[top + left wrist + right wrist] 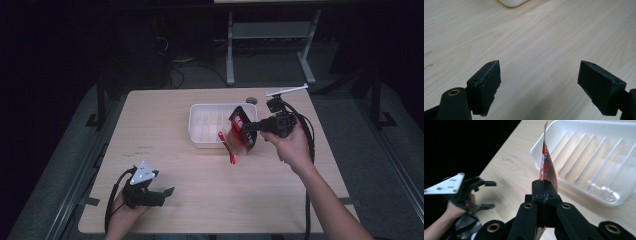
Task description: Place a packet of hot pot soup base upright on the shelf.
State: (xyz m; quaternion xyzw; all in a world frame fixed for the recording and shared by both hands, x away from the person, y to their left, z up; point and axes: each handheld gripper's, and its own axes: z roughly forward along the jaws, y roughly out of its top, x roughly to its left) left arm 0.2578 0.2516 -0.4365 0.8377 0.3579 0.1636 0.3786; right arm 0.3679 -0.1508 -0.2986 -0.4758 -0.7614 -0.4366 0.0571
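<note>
Pale wood table [200,190], dark room: my right gripper [543,185] fingers clamp the red packet [239,132] beside the white tray [205,122], left gripper [167,191] fingers spread idle; next, lower it in.

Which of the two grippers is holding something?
The right gripper: its jaws are shut on the red packet by the tray. The left gripper is open.

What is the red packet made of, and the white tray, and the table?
The red packet looks like thin, glossy plastic film: it shines and bends where the right gripper pinches it. The white tray seems to be smooth, slightly see-through plastic with moulded ridges on its floor. The table looks like pale wood or a wood-look laminate, matt, with grain lines; which one is hard to tell.
</note>
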